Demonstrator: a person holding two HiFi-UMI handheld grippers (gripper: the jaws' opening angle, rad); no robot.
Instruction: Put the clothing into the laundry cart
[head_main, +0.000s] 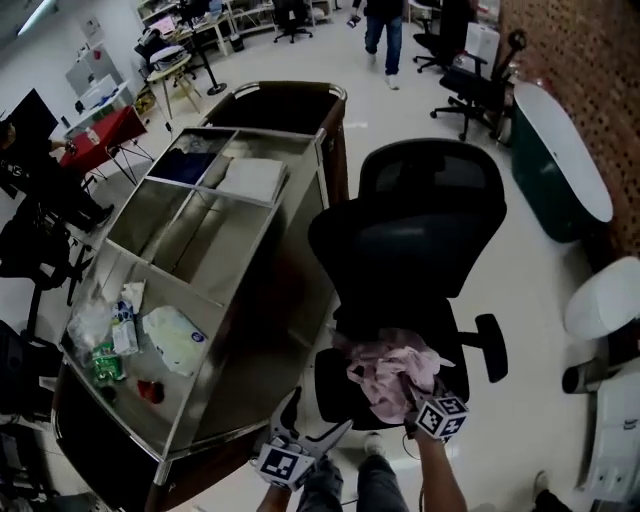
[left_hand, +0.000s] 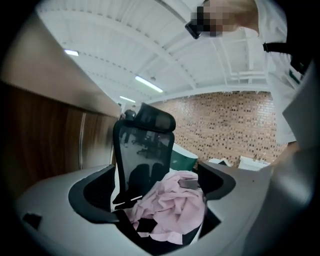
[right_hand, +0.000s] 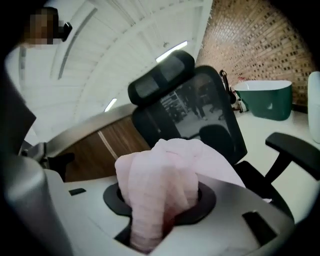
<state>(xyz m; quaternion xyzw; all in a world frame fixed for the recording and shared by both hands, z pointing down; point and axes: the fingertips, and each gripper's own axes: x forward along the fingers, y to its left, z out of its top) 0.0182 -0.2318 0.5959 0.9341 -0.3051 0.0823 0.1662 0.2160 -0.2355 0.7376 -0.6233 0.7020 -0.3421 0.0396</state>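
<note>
Biggest in view: a steel laundry cart (head_main: 262, 300), open on top and split into compartments, on the left of the head view. Folded cloths (head_main: 250, 178) in the far section, a few packets (head_main: 172, 338) in the near one, middle sections bare.

Just right of the cart, nearly touching its long side, a black office chair (head_main: 420, 225), back turned away and seat toward the person.

On that seat, a crumpled pink garment (head_main: 385, 372). Heaped rather than spread, so no clear long axis. Not yet in the cart.

Right gripper (head_main: 412, 395) clamped on the garment's near right edge. In the right gripper view, a thick bunch of pink fabric (right_hand: 160, 190) pinched between the closed jaws (right_hand: 161, 212) and bulging above them.

Left gripper (head_main: 318, 415) low in the gap between cart and chair, jaws apart and holding nothing. Seen along it, the pink heap (left_hand: 170, 210) lying ahead between the spread jaws (left_hand: 160, 202), apart from both pads.

Key relation, as a judgement: cart off to the left and ahead of the held cloth, so probably a lift clear of the seat, then a sweep left over the cart's near wall. Left gripper nearer the cart, yet the hold is with the right.
</note>
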